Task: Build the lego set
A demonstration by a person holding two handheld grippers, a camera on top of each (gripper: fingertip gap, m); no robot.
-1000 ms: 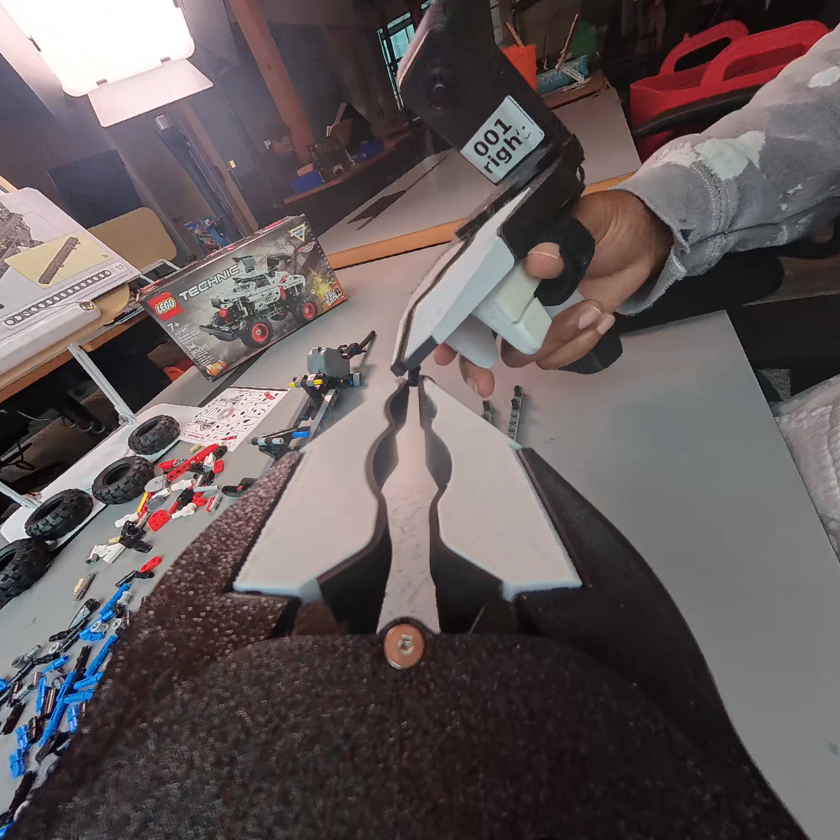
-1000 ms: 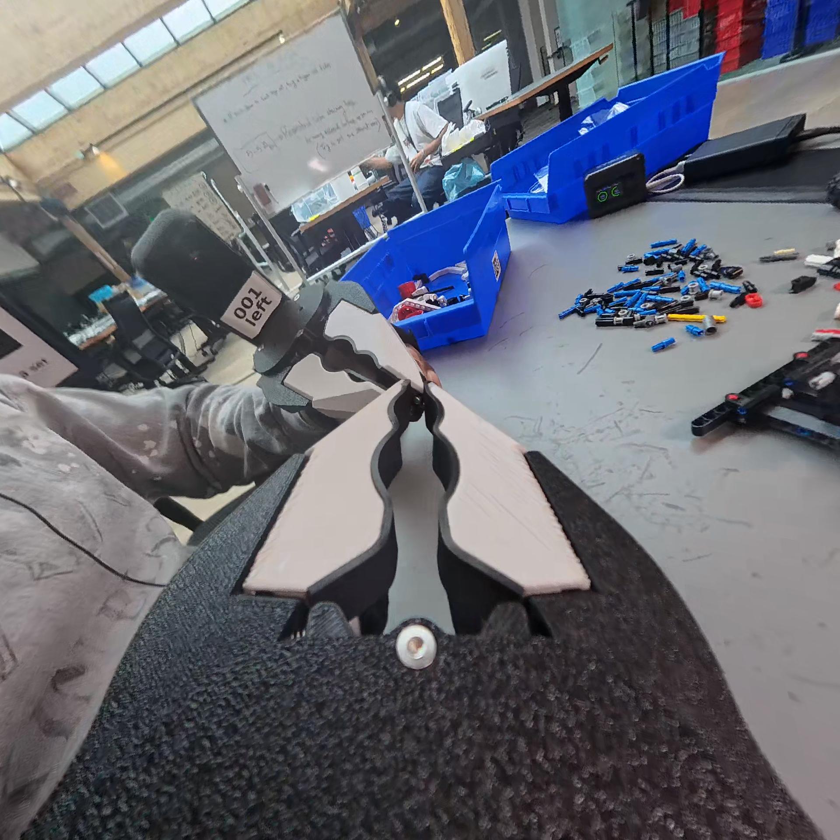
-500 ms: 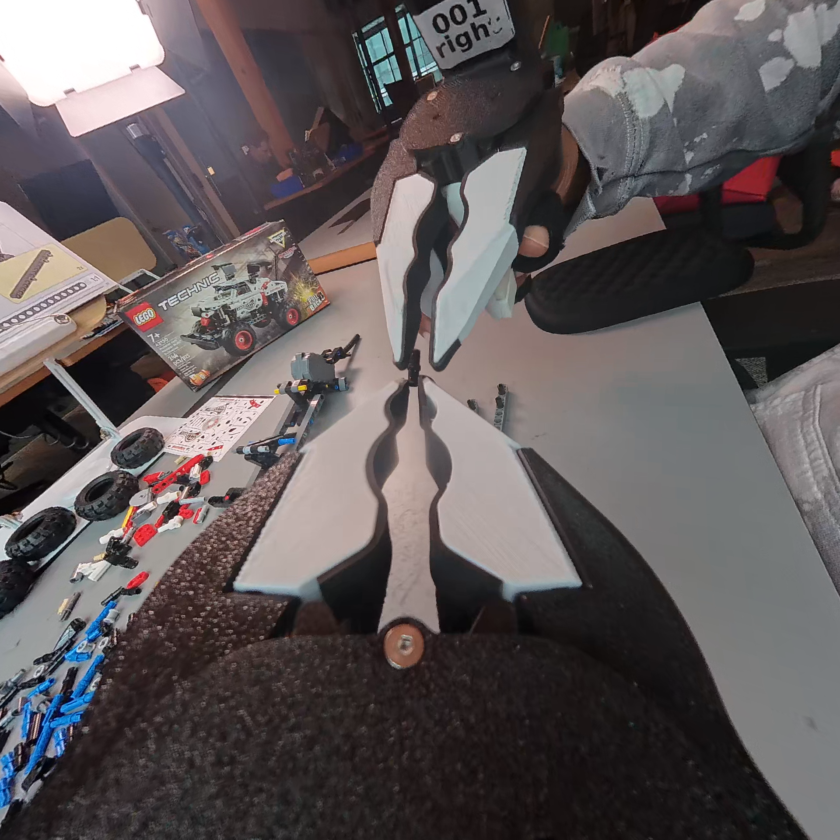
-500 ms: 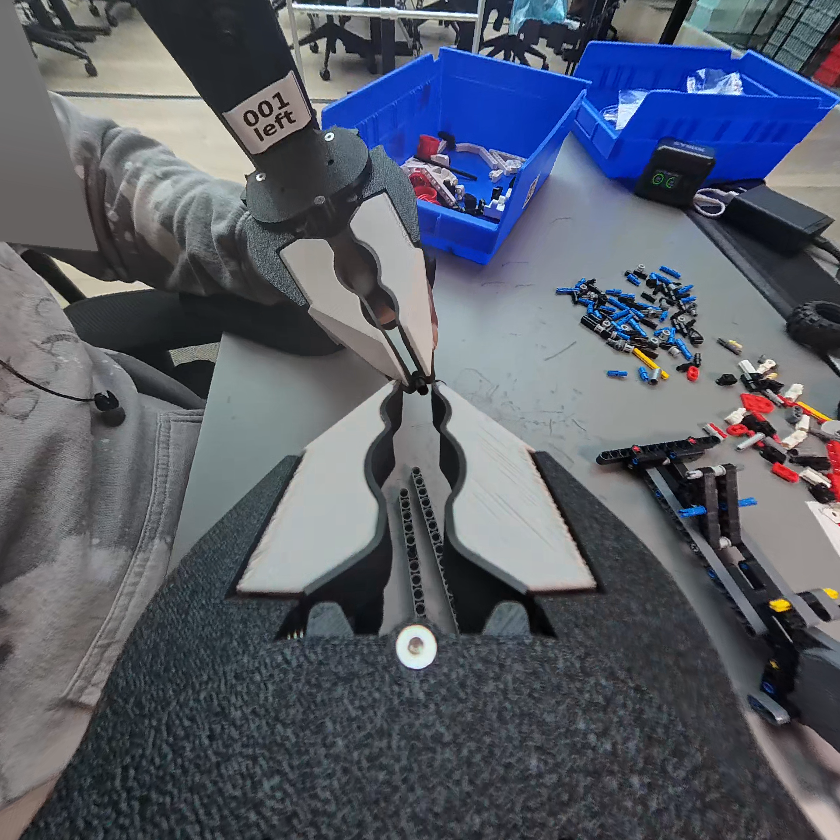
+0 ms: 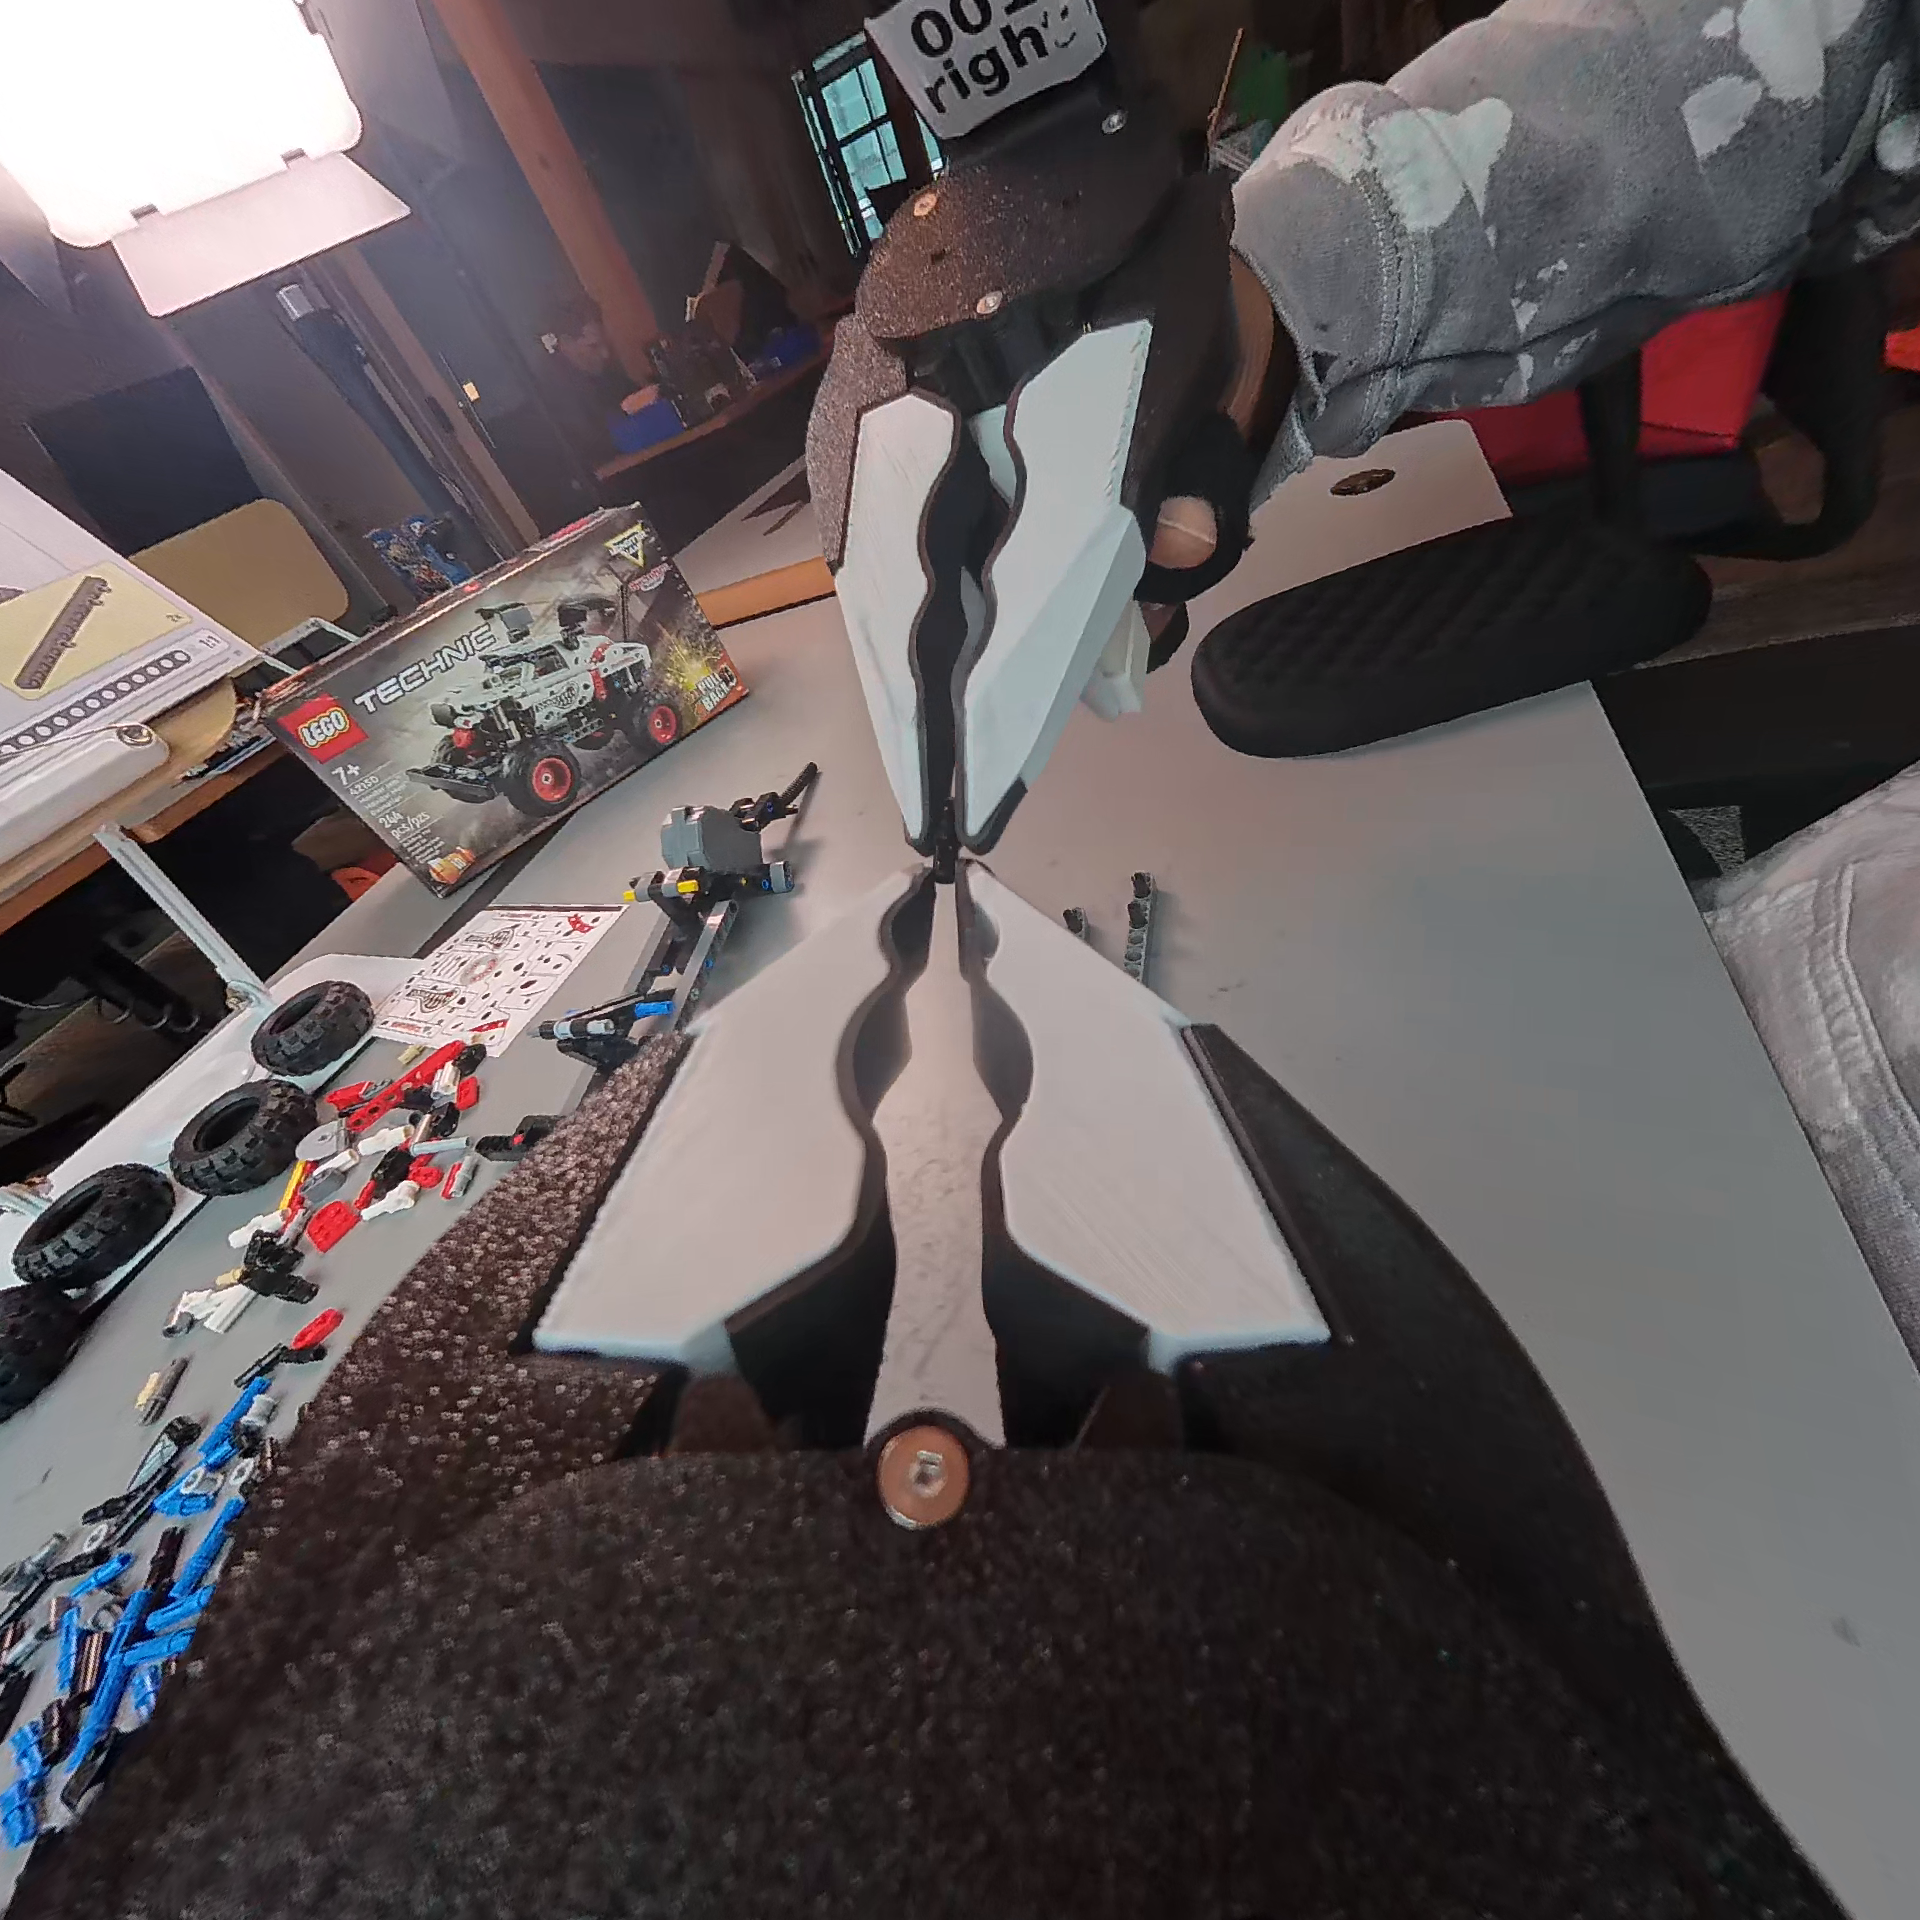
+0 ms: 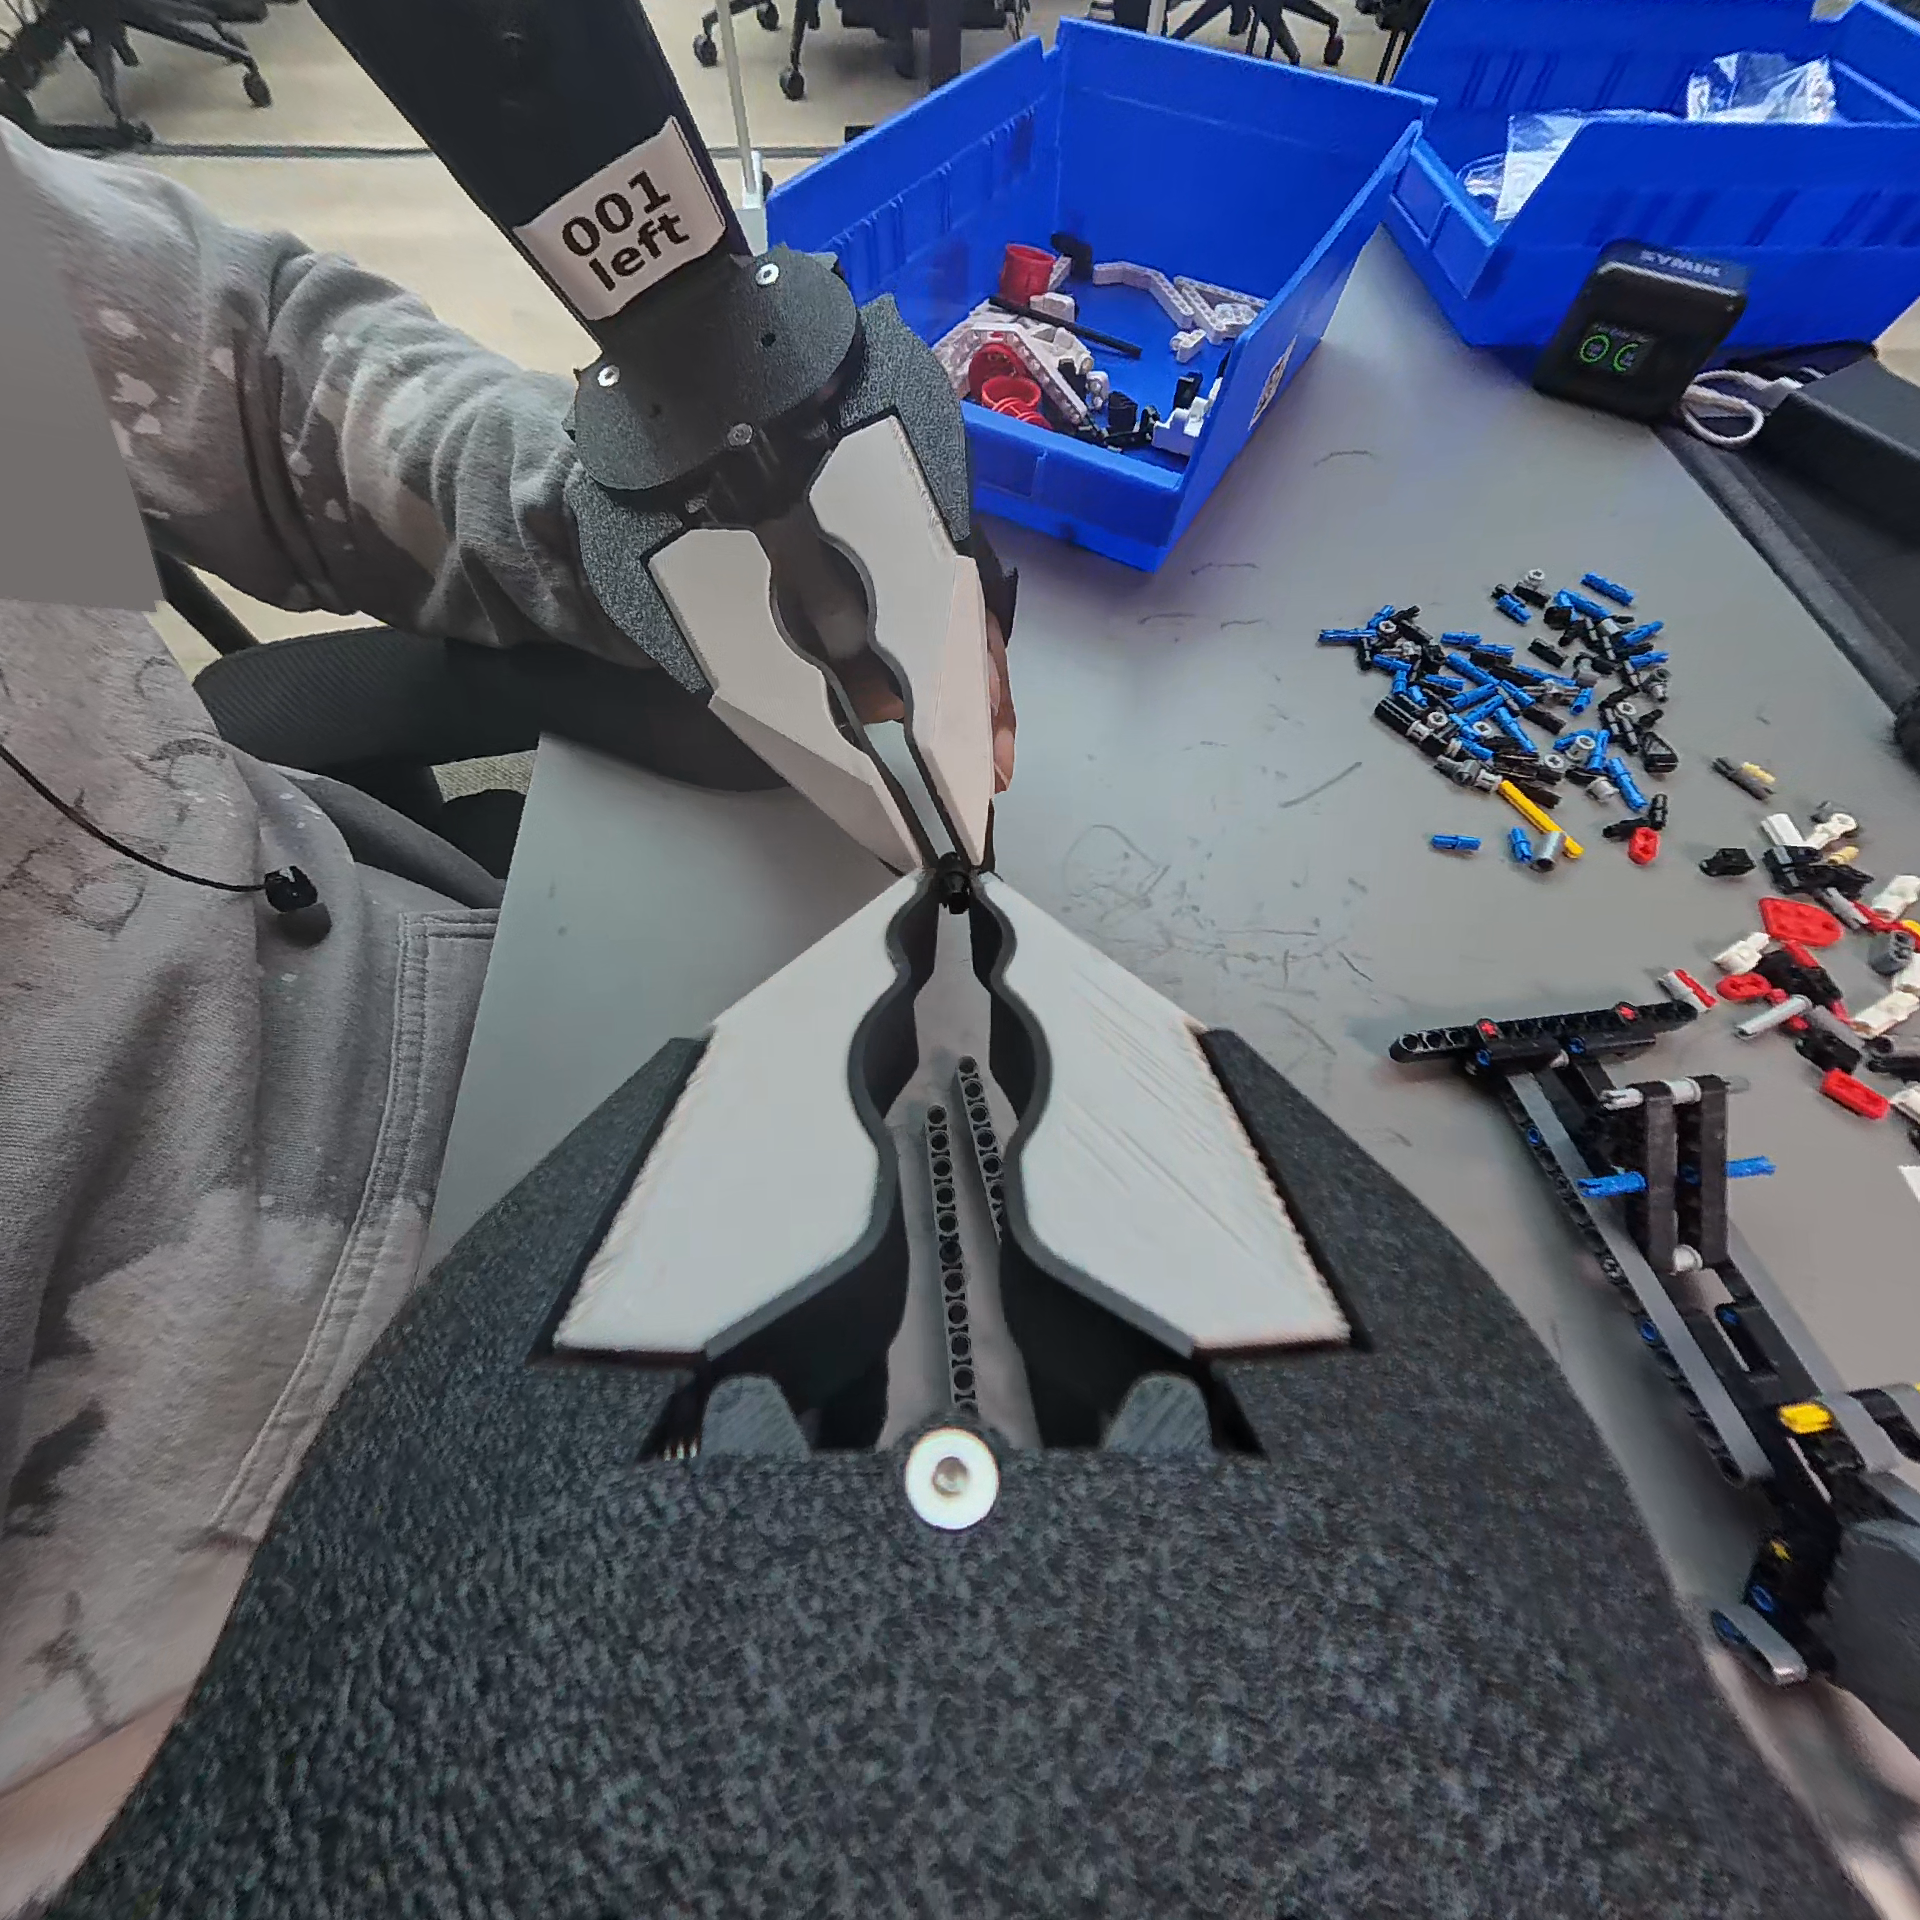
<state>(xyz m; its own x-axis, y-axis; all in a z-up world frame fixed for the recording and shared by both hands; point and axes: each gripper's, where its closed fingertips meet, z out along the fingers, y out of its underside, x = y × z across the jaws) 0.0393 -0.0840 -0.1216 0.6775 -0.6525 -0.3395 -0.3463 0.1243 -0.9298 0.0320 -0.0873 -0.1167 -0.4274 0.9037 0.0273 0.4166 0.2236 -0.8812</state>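
Both claws, left claw (image 5: 943, 883) and right claw (image 6: 953, 891), stay clenched on the black pin (image 6: 952, 871), now aligned tip-to-tip.

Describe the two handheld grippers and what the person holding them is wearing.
Both the left gripper and right gripper have a black, rough-textured body, pale wedge-shaped jaws with wavy black inner edges, and a black handle carrying a white label. The sleeves are grey with pale blotches; a black fingerless glove covers the right hand.
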